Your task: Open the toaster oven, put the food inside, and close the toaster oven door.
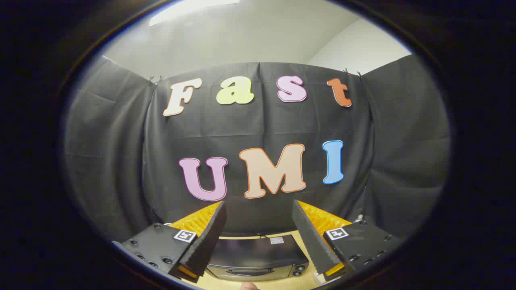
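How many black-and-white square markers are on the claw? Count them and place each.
2. One marker sits on the black block beside the left finger, the other beside the right finger. The open claw hangs above the toaster oven. More may be hidden.

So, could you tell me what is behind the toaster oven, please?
Behind the toaster oven hangs the black cloth wall. The open gripper stands apart above it. The oven's inside can't be seen.

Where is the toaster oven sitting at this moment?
In the gripper view, the toaster oven sits on the yellowish table, low between and below the fingers of the open gripper, in front of the black cloth wall. Its door looks closed.
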{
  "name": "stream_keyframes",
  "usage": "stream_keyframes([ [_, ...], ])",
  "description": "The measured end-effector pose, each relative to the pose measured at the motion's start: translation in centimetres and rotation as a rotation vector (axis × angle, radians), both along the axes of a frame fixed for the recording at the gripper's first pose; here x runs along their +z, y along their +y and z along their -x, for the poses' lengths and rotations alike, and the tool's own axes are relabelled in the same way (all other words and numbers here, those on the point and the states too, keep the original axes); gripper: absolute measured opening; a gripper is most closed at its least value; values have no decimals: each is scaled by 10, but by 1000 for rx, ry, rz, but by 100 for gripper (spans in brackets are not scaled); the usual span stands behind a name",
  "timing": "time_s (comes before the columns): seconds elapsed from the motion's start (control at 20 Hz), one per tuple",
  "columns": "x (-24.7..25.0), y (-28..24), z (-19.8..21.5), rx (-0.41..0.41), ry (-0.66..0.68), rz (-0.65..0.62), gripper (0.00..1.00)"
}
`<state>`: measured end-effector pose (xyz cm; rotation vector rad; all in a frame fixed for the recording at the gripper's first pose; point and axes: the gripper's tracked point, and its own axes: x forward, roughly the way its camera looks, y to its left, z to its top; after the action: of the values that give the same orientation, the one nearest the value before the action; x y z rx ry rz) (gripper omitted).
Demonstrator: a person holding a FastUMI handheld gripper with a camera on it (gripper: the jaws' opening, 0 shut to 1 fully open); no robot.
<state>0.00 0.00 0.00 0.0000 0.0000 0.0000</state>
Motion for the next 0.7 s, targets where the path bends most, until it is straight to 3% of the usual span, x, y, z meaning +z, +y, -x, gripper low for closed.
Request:
stream_keyframes([
  [0.7,-17,11,-12,30,31,33,100],
])
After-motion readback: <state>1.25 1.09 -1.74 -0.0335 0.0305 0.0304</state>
